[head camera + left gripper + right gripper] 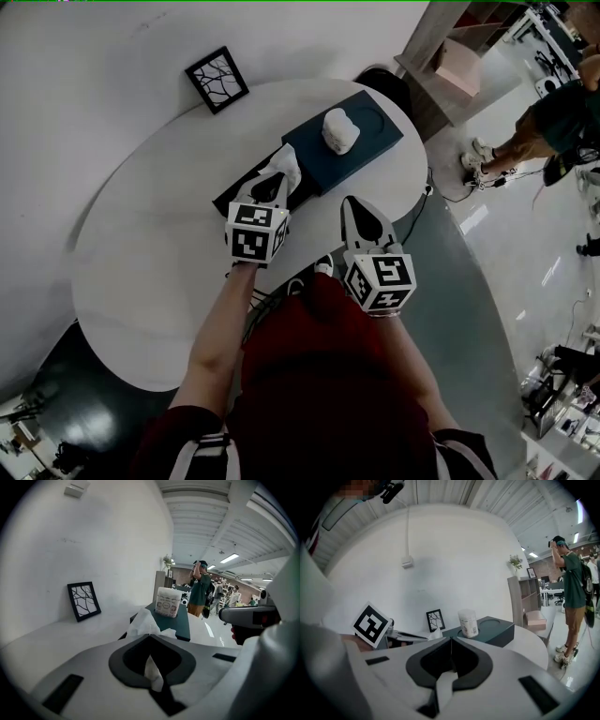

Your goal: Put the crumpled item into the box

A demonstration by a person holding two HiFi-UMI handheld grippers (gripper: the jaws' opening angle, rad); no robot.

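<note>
- Tissue [142,623], white and crumpled, is pinched in the left tool [150,635]; a fold of it shows low in the gap between the jaws and the bulk bunches out past the tips.
- Left tool's jaws are pressed together on the tissue, with no gap at the tips.
- From the head view, the left tool [277,183] points at the near end of the box [366,141], and the tissue [287,161] sits at that end, not inside the box; whether it touches the box cannot be told.
- Dark panel [246,195] lies flat on the surface [159,234] against the box's near end, under the left tool.
- Right tool [451,639] has its jaws fully together, meeting in a thin line, with nothing between them.
- Right tool [352,202] hangs beside the left one, nearer the surface's edge, short of the box and touching nothing.
- Box is dark teal with a round recess in its top; a white pack [339,129] stands upright on it, near the middle.
- Black frame [217,80] leans by the wall, well apart from both tools.
</note>
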